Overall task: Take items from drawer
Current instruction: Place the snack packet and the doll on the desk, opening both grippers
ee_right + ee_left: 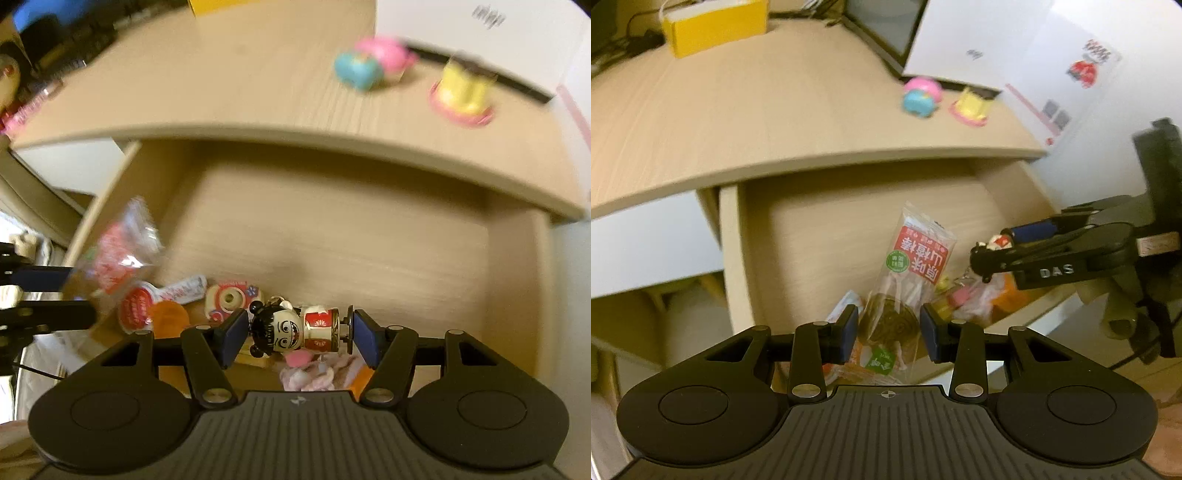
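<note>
Here the right hand-held gripper (297,338) pinches a doll (291,328) over the open drawer (332,236). The left hand-held gripper (888,328) pinches a snack pack (905,280) above the drawer too.

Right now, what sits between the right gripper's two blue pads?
A small figurine keychain, black-haired with a red and white body, lies crosswise between the right gripper pads, seen in the right wrist view.

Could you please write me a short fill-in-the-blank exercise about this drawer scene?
1. The left gripper holds a snack packet with a ___ label.
2. The figurine clamped in the right gripper has ___ hair.
3. The drawer under the desktop stands ___.
Missing words: red; black; open.
</note>
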Tool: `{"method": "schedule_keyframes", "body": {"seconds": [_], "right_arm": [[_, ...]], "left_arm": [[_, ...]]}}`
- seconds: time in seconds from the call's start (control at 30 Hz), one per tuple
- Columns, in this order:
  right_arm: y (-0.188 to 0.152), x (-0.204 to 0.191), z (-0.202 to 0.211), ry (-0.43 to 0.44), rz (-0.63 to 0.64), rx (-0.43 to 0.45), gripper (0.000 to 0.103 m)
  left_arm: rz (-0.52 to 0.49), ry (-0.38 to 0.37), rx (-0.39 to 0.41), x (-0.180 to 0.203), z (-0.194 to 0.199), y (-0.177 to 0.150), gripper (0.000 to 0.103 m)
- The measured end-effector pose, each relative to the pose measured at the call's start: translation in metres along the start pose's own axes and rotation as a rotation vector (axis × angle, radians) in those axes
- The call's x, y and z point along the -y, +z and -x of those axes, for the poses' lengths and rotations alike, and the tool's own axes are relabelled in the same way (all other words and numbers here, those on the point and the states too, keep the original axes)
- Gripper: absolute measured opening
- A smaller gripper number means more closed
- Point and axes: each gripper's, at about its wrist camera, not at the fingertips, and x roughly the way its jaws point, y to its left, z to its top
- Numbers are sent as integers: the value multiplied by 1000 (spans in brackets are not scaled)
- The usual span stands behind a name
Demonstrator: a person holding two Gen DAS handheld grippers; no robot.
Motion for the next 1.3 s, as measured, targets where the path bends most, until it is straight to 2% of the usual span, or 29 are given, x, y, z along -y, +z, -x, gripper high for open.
{"method": "schedule_keyframes", "body": {"seconds": [0.13,0.3,0.43,0.57,0.73,0.87,0.97,1.17,1.23,1.3], "right_arm": [[2,9,52,-34,-30,138,62],[31,24,111,-86,-54,346,62],[54,37,125,-173,-31,430,62],[70,56,117,-197,-66,419,62],[68,72,94,-218,-90,374,62],[70,83,79,-233,-129,352,62],[82,89,74,-227,-143,362,62],[128,107,66,-185,-193,430,62],[146,117,53,-176,-211,426,62],[161,124,36,-179,-218,401,62]], "left_arm": [[1,-48,109,3,23,21,41],[-19,-65,264,6,32,81,41],[-26,-28,309,3,6,127,41],[-47,-10,282,-7,-52,162,42],[-85,77,177,-17,-109,165,45],[-128,146,192,-19,-117,163,44],[-91,123,227,-22,-107,164,43],[-54,130,348,-22,-52,144,43],[-38,126,359,-24,-35,130,43],[-26,105,334,-28,-26,114,43]]}}
